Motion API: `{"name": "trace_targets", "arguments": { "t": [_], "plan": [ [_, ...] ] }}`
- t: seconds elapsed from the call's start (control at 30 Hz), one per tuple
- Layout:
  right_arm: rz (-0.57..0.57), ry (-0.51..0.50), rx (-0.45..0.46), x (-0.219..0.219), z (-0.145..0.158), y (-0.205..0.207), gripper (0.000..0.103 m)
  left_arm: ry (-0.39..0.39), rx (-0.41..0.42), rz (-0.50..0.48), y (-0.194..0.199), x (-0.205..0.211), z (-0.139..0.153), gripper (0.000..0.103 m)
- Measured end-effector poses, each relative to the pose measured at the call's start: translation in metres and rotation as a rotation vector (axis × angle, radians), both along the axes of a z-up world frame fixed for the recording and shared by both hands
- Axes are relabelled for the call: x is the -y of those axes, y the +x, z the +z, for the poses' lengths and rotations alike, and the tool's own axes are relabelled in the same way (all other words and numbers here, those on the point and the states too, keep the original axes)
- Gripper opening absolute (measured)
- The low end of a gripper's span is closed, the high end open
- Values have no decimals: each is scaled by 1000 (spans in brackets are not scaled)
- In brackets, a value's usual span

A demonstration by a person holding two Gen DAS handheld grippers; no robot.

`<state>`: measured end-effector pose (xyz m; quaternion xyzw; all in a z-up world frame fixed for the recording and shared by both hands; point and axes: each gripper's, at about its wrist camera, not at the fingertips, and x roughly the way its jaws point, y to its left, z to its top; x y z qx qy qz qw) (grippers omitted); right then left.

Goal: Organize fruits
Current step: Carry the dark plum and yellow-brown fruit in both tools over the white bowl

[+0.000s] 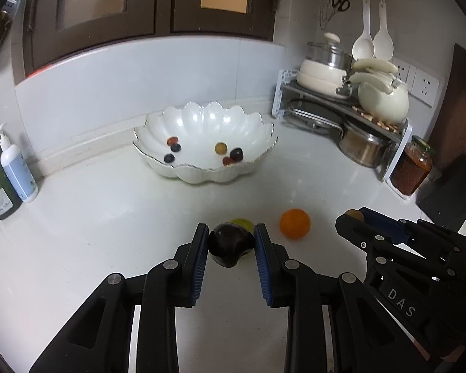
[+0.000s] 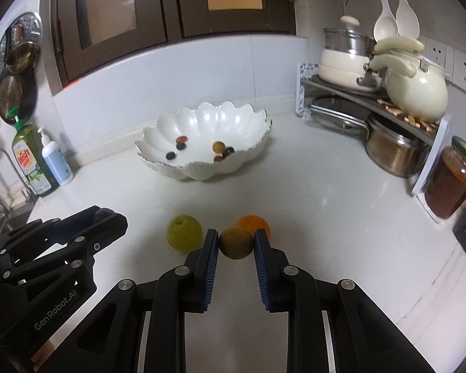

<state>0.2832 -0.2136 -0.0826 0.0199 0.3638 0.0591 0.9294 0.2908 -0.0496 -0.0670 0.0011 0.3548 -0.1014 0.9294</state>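
Left tongs (image 1: 231,242) clamping a dark, near-black fruit (image 1: 230,244), possibly an avocado, pads pressing on both flanks, the fruit hanging clear above the bench (image 1: 108,217). Right tongs (image 2: 236,244) pinching a small brownish-green round fruit (image 2: 235,242), likely a kiwi, likewise carried above the surface.

Pointing downward and forward, both, toward the scalloped white bowl (image 1: 158,130) sitting straight ahead near the back edge of the bench, against the wall. Holding several small fruits already: dark berries (image 1: 175,147) on its left side, a yellowish one (image 1: 221,148) and darker ones on its right.

Lying directly below and just ahead of the tongs, nearer the front edge: a green apple (image 2: 183,231) under the left pair, an orange (image 2: 254,222) beside the right pair, both waiting on the bench.

Judging the coming move: carrying forward and over the near rim, the left fruit heading for the bowl's left half, the right fruit for its right half, neither arm clearly nearer. Keeping both loads high enough to clear the wavy rim looks the main concern.
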Motion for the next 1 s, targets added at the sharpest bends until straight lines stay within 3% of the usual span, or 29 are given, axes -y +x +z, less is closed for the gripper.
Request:
{"name": "trace_targets", "arguments": {
  "t": [1.0],
  "plan": [
    [-5, -10, 111, -42, 45, 34, 25, 10, 105, 41, 33, -40, 44, 30]
  ]
}}
